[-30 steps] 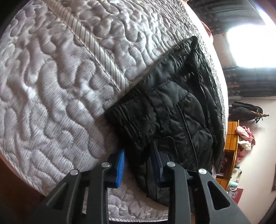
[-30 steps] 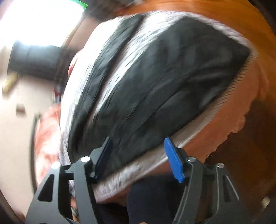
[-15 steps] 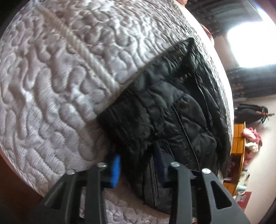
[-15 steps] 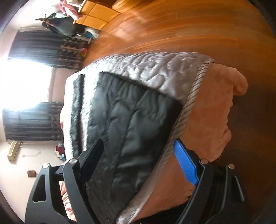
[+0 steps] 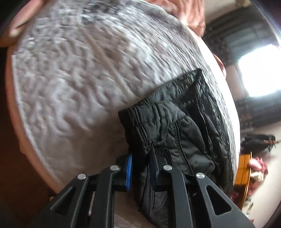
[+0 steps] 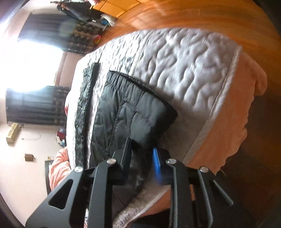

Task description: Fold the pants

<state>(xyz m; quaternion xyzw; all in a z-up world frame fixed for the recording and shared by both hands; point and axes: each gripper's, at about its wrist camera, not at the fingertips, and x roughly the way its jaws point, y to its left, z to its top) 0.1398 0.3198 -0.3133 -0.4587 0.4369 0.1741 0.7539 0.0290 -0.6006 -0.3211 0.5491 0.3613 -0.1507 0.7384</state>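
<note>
Black quilted pants lie on a white quilted mattress. In the left wrist view my left gripper is shut on the waistband end of the pants, which bunches up between the blue pads. In the right wrist view the pants show as a folded dark panel, with a second black strip to its left. My right gripper is shut on the near corner of that panel. Both held corners sit slightly off the mattress.
The mattress has a peach cover along its side edge. A wooden floor lies beyond it. A bright window with dark curtains and an orange cabinet with clutter stand at the room's edges.
My right gripper, open half a second ago, has closed on the pants corner. My left gripper stays shut on the waistband and has lifted and pulled it; both views swung across the bed.
</note>
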